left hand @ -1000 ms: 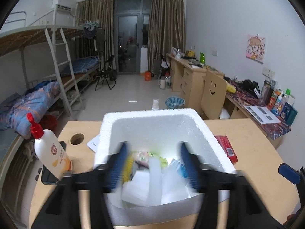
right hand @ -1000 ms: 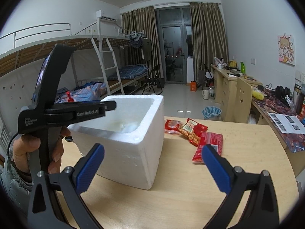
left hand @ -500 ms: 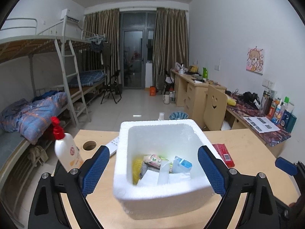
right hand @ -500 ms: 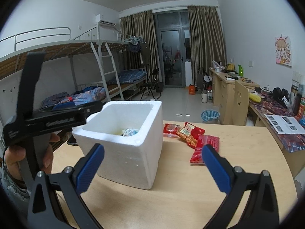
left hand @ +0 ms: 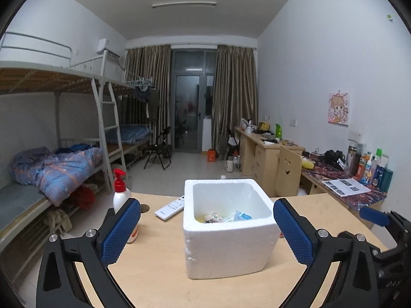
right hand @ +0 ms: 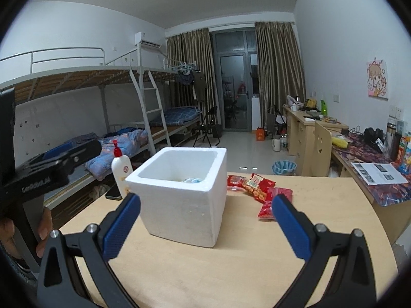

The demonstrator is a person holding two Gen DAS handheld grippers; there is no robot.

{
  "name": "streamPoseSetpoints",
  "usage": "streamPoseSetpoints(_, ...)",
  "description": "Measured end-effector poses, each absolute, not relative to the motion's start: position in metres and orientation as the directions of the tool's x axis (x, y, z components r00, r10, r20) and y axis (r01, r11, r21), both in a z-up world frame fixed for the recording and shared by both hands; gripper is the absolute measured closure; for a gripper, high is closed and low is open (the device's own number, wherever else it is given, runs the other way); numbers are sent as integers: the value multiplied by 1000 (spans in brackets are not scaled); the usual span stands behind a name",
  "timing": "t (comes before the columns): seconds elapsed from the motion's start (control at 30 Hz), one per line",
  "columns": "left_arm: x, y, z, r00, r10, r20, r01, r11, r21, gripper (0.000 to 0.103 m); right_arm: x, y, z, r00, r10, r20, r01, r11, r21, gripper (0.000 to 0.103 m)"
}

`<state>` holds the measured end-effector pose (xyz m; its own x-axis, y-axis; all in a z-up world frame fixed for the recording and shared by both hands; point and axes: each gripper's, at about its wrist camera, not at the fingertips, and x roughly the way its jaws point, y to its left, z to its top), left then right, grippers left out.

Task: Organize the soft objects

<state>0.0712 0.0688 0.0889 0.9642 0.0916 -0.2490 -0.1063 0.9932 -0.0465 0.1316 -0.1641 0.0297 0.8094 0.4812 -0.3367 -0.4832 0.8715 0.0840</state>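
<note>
A white foam box (left hand: 228, 227) stands on the wooden table (left hand: 159, 277); soft packets (left hand: 226, 217) lie inside it. It also shows in the right wrist view (right hand: 185, 192). My left gripper (left hand: 206, 231) is open and empty, held back from the box's near side. My right gripper (right hand: 205, 224) is open and empty, in front of the box. Red snack packets (right hand: 262, 190) lie on the table right of the box. The left gripper's body (right hand: 38, 177) shows at the left of the right wrist view.
A white bottle with a red pump (left hand: 123, 200) and a white remote (left hand: 170, 208) lie left of the box. Bunk beds (left hand: 51, 159) stand at the left. Desks (left hand: 269, 151) and a cluttered shelf (left hand: 359, 177) line the right wall.
My left gripper has opened and pulled up and back out of the foam box, leaving the white packet inside. My right gripper has drawn back a little.
</note>
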Motion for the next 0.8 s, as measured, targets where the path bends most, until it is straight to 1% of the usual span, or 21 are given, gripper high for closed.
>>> streamPoseSetpoints(0.1, 58, 66, 84, 967, 112, -230, -122, 992, -29, 0, 125, -166, 28, 810, 484, -331, -484, 871, 87, 0)
streamPoseSetpoints(0.37, 37, 60, 55, 973, 115, -201, -122, 992, -25, 0, 107, -169, 12, 800, 519, -301, -514, 852, 101, 0)
streamPoseSetpoints(0.57, 30, 56, 15, 969, 99, -228, -106, 994, -21, 0, 99, -171, -10, 805, 527, -273, -523, 847, 94, 0)
streamPoseSetpoints(0.67, 27, 56, 3, 968, 92, -234, -102, 994, -34, 0, 96, -171, -19, 794, 546, -265, -542, 835, 96, 0)
streamPoseSetpoints(0.8, 31, 57, -5, 962, 83, -261, -99, 994, -48, 0, 95, -164, -23, 799, 534, -275, -539, 840, 67, 0)
